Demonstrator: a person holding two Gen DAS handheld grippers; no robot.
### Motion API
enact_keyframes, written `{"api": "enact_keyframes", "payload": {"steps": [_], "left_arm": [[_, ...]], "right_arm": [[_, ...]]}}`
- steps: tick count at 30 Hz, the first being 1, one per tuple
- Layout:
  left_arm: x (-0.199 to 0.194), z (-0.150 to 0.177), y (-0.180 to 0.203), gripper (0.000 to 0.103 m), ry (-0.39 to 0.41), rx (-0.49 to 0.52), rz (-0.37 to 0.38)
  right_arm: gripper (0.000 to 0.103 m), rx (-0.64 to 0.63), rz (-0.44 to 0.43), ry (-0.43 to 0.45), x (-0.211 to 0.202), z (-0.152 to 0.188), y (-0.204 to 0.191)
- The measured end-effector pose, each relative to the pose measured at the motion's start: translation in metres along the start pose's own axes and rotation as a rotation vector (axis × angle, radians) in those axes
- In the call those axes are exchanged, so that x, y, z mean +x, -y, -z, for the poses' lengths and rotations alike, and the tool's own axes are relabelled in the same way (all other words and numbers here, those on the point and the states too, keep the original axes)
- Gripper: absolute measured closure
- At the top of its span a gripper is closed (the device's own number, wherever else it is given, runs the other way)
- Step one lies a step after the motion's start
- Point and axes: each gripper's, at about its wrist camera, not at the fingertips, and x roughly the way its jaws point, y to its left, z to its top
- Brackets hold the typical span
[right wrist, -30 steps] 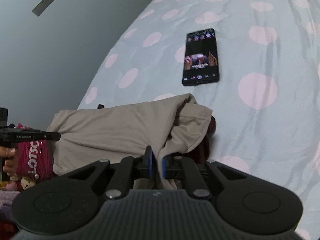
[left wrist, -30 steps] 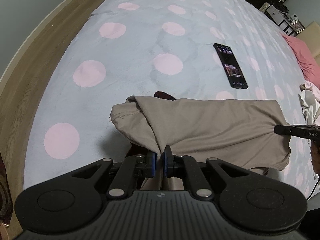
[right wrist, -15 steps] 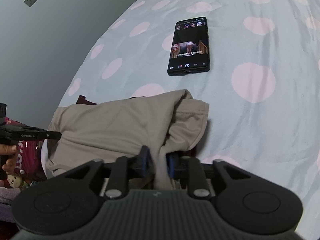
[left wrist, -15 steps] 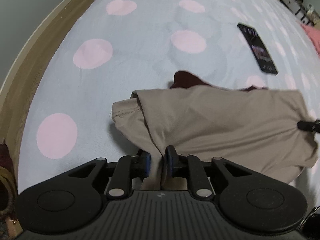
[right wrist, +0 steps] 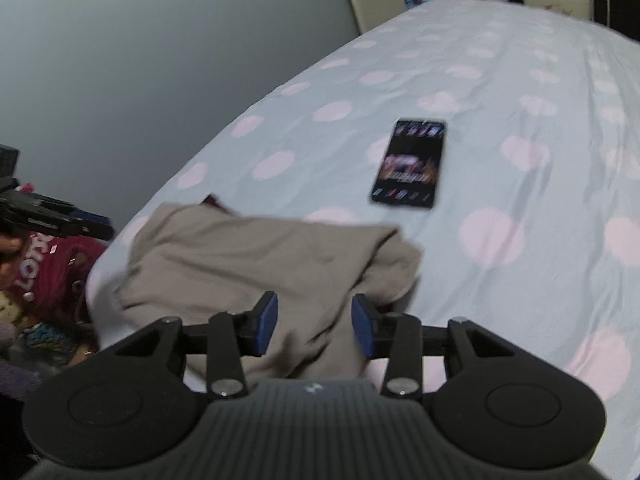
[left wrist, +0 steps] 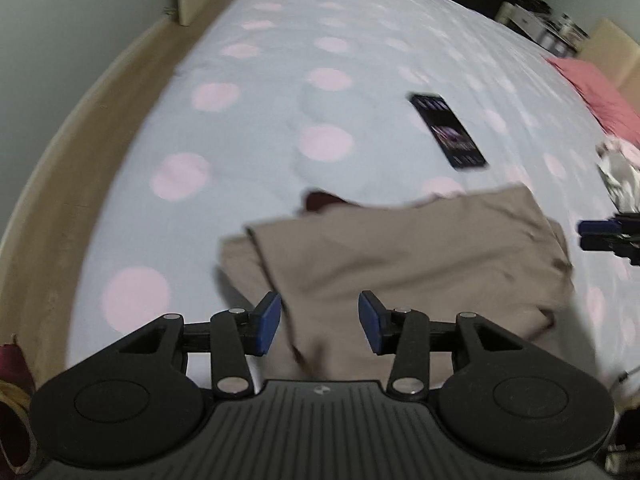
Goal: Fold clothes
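Observation:
A beige garment (left wrist: 400, 264) lies folded on the pale blue bedspread with pink dots (left wrist: 260, 128). The jaws of my left gripper (left wrist: 320, 312) are opening over the garment's near edge. Cloth shows in the gap, but the blue pads do not press on it. In the right wrist view the same beige garment (right wrist: 260, 256) lies under my right gripper (right wrist: 314, 316), whose jaws are also opening, clear of the cloth. A dark red cloth (left wrist: 320, 200) peeks out from under the garment's far edge. Each gripper shows at the edge of the other's view.
A black phone (left wrist: 448, 132) with a lit screen lies on the bed beyond the garment. A pink pillow (left wrist: 592, 96) and crumpled white cloth (left wrist: 620, 176) sit at the far right. Wooden floor (left wrist: 80, 140) runs along the left. A red printed bag (right wrist: 44, 268) lies beside the bed.
Both grippers have gone from shut on the beige garment's near corners to open and let it go. The garment has dropped flat on the bed and both views have lifted back.

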Motion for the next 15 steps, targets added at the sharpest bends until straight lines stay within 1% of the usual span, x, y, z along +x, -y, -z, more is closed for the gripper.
{"api": "enact_keyframes", "payload": {"steps": [3,6,8,9,11,15], "left_arm": [[0.006,0.008,0.010,0.062,-0.007,-0.003,0.037],[0.014,0.012,0.020,0.062,-0.015,-0.001,0.064],[0.018,0.013,0.026,0.062,-0.023,0.007,0.071],[0.018,0.013,0.028,0.062,-0.027,0.012,0.074],[0.017,0.016,0.033,0.062,-0.031,0.023,0.080],[0.015,0.018,0.038,0.062,-0.024,0.035,0.099]], "right_arm": [[0.059,0.050,-0.016,-0.038,0.006,0.015,-0.007],[0.060,0.079,-0.017,-0.054,0.016,0.027,-0.013],[0.086,0.084,-0.003,-0.071,0.023,0.032,-0.015],[0.096,0.086,0.004,-0.080,0.026,0.034,-0.016],[0.097,0.095,0.009,-0.093,0.030,0.037,-0.017],[0.097,0.124,-0.066,-0.090,0.012,0.037,-0.008]]}}
